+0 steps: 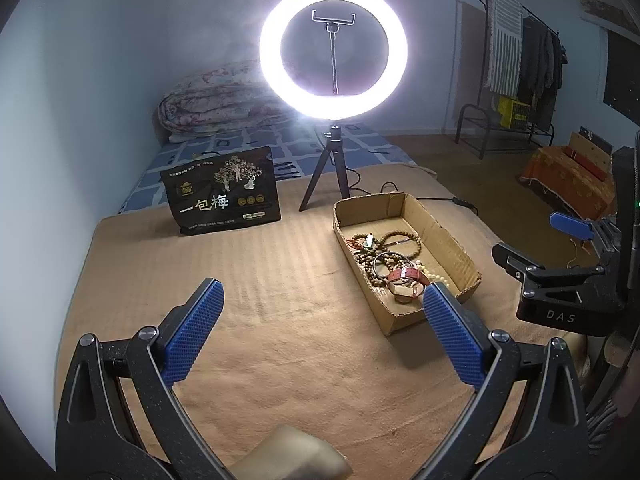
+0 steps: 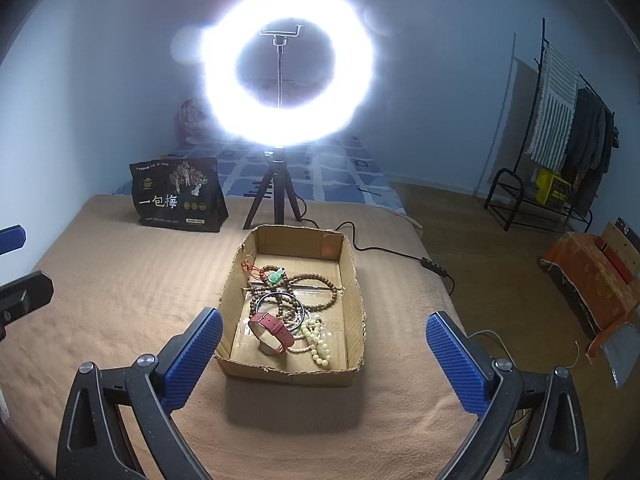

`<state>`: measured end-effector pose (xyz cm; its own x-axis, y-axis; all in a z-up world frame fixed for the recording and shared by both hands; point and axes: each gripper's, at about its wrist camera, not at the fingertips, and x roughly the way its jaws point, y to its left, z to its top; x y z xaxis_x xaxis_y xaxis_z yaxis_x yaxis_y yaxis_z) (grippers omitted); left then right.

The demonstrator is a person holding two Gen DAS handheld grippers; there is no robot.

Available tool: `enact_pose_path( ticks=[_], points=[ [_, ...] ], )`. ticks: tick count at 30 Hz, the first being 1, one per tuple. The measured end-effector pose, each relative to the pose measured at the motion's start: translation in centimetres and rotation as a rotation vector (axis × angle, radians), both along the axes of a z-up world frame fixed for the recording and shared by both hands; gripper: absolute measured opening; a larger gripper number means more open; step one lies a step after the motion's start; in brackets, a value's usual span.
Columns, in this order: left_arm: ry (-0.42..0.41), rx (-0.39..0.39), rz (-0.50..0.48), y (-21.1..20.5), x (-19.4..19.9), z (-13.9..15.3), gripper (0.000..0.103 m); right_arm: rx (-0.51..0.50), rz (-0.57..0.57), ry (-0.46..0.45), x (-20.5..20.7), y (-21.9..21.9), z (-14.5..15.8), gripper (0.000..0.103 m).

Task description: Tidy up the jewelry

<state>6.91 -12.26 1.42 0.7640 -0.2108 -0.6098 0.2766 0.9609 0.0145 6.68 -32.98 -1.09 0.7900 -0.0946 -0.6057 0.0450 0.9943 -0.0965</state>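
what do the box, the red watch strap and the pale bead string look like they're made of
Box: corrugated cardboard, matte brown, with ragged torn top edges.
Red watch strap: probably leather or imitation leather; dull, slightly textured surface.
Pale bead string: glossy cream-green beads, perhaps jade or glass; the view cannot settle which.

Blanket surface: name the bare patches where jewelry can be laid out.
Free: the tan blanket between the black snack bag and cardboard box, and the strip before the box. Crowded: inside the box, around the red watch and beads.
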Motion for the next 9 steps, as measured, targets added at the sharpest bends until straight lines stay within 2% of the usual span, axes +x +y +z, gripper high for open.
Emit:
enact_pose_path(
  ticks=[9],
  points=[
    [-0.039,0.020,0.013,0.07,-0.28,0.28,0.102,-0.005,0.001,0.010,0.03,0.02,-0.21,0.103]
  ],
)
